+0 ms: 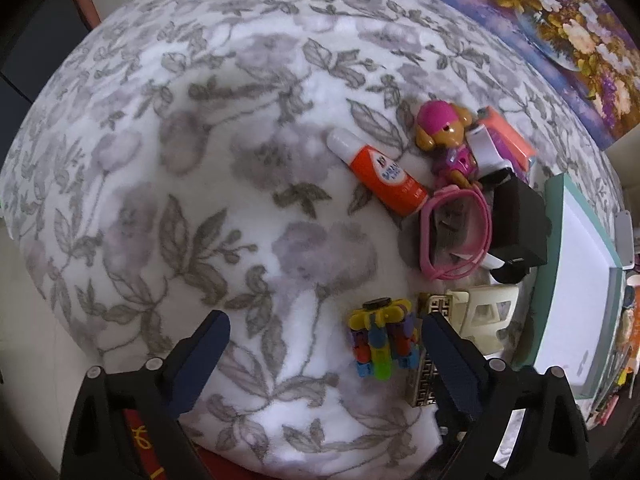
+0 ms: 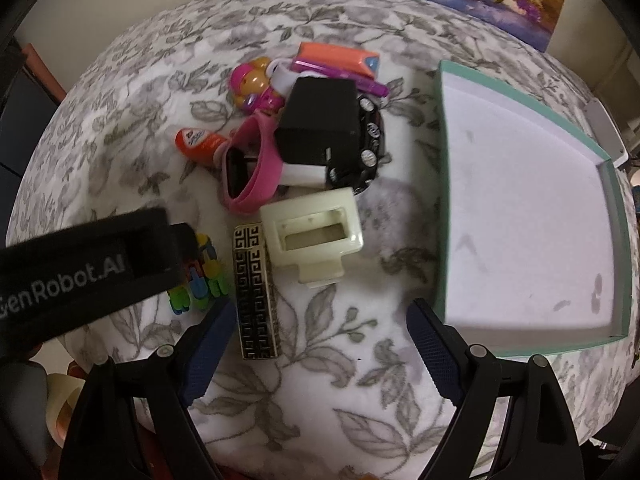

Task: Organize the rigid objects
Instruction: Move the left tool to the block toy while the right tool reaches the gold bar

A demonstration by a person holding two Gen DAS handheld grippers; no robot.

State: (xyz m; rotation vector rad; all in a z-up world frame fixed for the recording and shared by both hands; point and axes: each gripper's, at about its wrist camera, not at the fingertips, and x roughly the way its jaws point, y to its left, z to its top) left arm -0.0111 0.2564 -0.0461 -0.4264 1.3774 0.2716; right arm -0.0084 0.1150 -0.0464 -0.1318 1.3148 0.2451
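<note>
- Block toy (image 1: 382,340): small, light, jointed plastic on the flowered surface (image 1: 200,200), between the left tool's (image 1: 326,340) spread fingers; best pinched across its stiff middle.
- Right tool (image 2: 320,324): open, empty, near the patterned bar (image 2: 256,296).
- Tray (image 2: 444,184): empty, right.

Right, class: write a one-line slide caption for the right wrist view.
Open right hand-held gripper hovering near a patterned bar, beside the empty teal tray.

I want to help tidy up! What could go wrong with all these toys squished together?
The colourful block toy lies right beside the patterned bar, so the left gripper, with its fingers open, might nudge the bar too. The black box rests across the pink band and toy car; pulling one could tumble the others.
</note>
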